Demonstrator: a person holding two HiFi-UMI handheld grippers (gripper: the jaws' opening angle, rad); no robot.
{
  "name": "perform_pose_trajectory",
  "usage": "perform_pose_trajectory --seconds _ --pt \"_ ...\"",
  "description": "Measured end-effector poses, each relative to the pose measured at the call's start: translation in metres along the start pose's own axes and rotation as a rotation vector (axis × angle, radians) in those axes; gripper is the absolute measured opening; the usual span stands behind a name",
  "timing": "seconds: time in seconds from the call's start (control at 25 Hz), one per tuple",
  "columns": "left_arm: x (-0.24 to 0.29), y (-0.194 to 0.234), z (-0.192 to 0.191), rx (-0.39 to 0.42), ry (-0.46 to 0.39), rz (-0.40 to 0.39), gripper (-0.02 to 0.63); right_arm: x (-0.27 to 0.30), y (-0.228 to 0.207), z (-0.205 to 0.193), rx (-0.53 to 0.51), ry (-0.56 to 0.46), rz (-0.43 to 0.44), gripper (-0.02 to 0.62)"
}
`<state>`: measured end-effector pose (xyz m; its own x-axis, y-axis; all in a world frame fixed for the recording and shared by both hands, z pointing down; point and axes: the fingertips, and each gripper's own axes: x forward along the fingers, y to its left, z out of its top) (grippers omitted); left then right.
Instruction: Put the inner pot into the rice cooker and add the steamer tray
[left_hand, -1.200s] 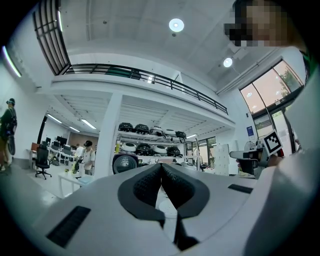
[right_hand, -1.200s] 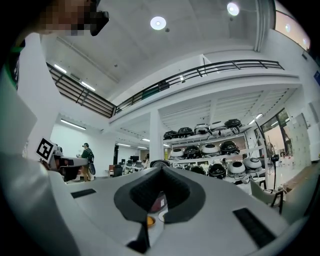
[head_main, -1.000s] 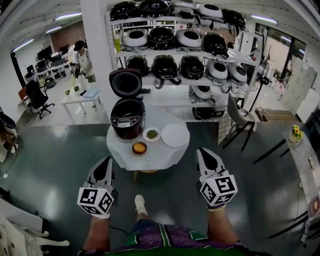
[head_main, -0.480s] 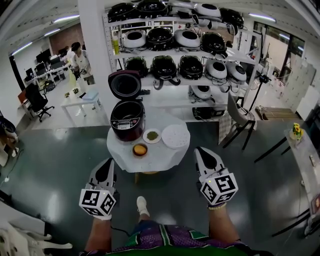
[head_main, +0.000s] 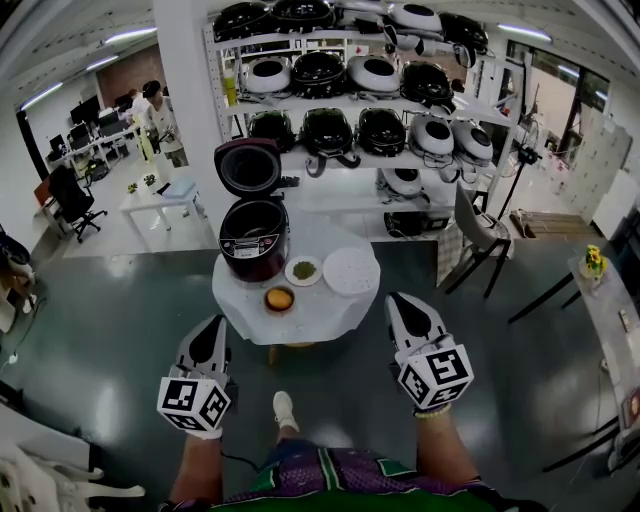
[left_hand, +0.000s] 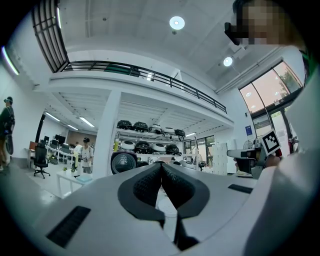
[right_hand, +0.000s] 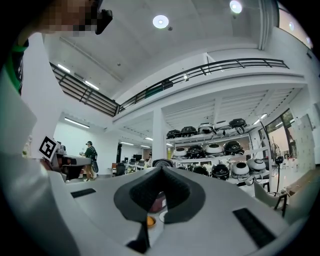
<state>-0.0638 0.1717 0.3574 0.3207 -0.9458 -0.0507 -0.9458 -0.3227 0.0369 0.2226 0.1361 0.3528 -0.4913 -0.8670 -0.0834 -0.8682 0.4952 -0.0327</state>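
cooker on table, rack behind, chair rt

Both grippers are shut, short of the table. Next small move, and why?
Probably bring both forward to the table: the left gripper and right gripper are empty and short of its edge, and the open rice cooker and white tray on it look out of reach. I can't tell whether the pot is already inside.
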Motion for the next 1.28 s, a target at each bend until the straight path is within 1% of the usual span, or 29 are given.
perform_pose_trajectory --seconds 0.64,0.68,0.76,0.84,1.0,1.12,1.28 --pt "0.009 -0.008 -0.001 0.005 0.002 -0.012 0.021 -0.001 -0.009 0.003 -0.016 -0.006 -0.013 0.008" --pt "0.009 -0.009 -0.001 0.005 0.002 -0.012 0.021 0.000 -0.008 0.002 -0.020 -0.003 -0.006 0.043" --pt "0.009 -0.010 -0.003 0.006 0.004 -0.013 0.021 0.001 -0.006 -0.001 -0.022 0.006 0.013 0.153" --pt "0.010 -0.010 -0.005 0.006 0.006 -0.015 0.021 0.003 -0.007 -0.005 -0.020 0.014 0.016 0.224" --pt "0.011 -0.012 -0.008 0.002 0.010 -0.018 0.021 0.005 -0.010 -0.008 -0.020 0.019 0.004 0.391" --pt "0.015 -0.011 -0.009 -0.001 0.014 -0.022 0.021 0.009 -0.013 -0.009 -0.016 0.019 -0.005 0.464" --pt "0.023 -0.012 -0.012 -0.009 0.023 -0.027 0.021 0.014 -0.017 -0.013 -0.013 0.033 -0.011 0.482"
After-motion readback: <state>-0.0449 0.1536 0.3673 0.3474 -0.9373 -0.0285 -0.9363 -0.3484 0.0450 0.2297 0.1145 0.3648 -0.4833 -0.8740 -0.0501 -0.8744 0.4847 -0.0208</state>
